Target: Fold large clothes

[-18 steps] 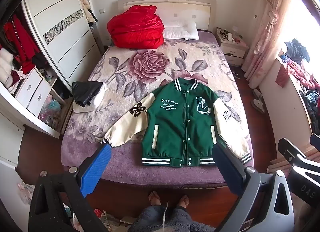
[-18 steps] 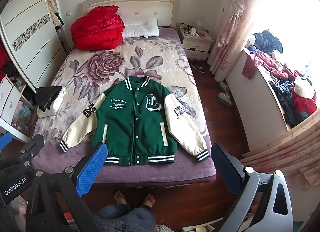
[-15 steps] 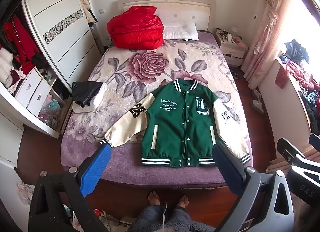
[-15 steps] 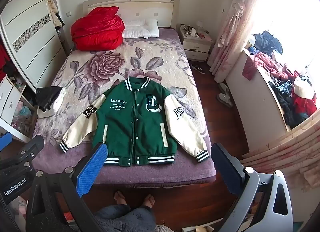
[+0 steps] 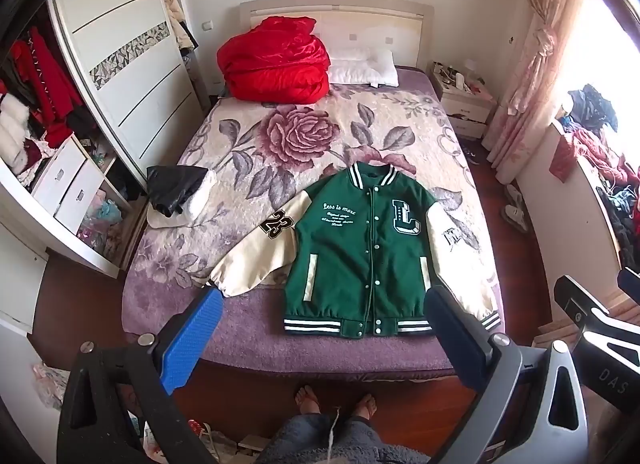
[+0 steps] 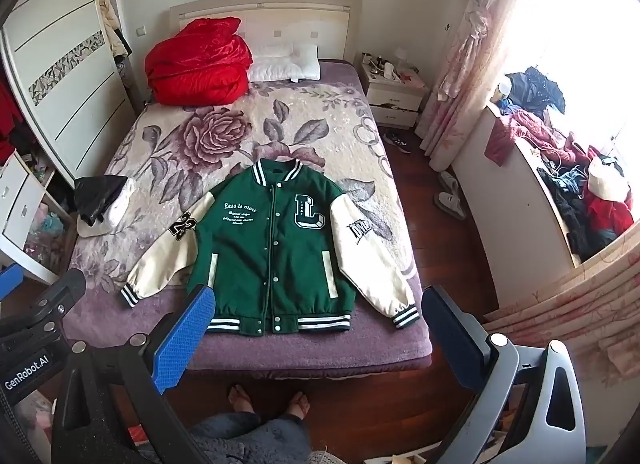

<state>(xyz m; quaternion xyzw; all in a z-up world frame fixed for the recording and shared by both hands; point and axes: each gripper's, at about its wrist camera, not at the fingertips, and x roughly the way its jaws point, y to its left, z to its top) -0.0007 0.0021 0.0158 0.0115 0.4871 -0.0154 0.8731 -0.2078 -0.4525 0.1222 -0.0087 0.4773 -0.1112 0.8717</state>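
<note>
Nothing has shifted since the earlier frames: the green varsity jacket (image 5: 360,248) still lies flat, front up, near the foot of the bed (image 5: 248,328). Left gripper (image 5: 320,328) and right gripper (image 6: 316,324) hover above with jaws spread wide and empty.

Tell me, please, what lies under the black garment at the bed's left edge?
A white folded item lies beneath the black garment, showing at its right and front. How far it reaches underneath is covered. Both rest on the floral blanket.
</note>
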